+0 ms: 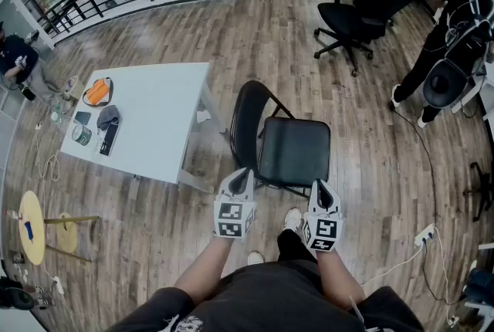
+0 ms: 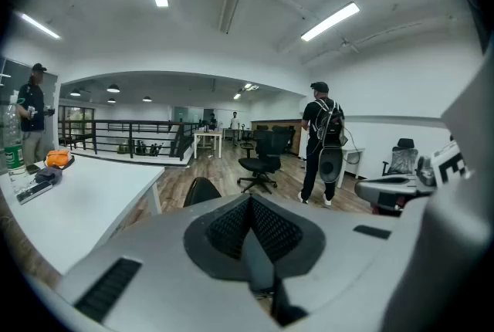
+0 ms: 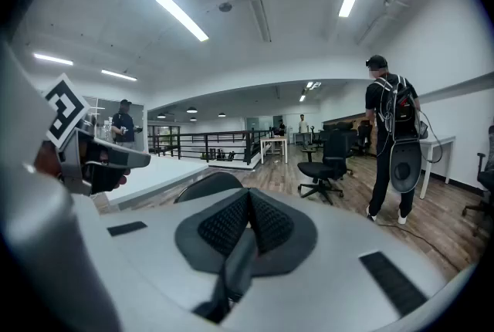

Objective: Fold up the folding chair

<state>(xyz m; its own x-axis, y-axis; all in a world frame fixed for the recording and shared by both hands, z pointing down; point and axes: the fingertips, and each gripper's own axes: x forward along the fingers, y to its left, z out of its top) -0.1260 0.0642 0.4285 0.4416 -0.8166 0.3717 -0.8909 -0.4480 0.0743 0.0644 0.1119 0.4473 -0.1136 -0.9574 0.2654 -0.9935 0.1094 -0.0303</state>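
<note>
A black folding chair (image 1: 289, 145) stands unfolded on the wooden floor in front of me, seat flat, backrest (image 1: 245, 116) on its left side. My left gripper (image 1: 241, 180) hovers just short of the seat's near left corner, jaws shut and empty. My right gripper (image 1: 321, 194) hangs at the seat's near right corner, also shut with nothing held. In the left gripper view the left gripper (image 2: 250, 203) points over the chair's backrest top (image 2: 199, 190). The right gripper (image 3: 248, 198) in its own view shows the backrest (image 3: 207, 185) just beyond it.
A white table (image 1: 166, 133) with small items stands left of the chair. A black office chair (image 1: 351, 14) is further back. A person with a backpack (image 1: 451, 37) stands at the right, another person (image 1: 19, 60) at far left. A cable and power strip (image 1: 424, 234) lie on the floor.
</note>
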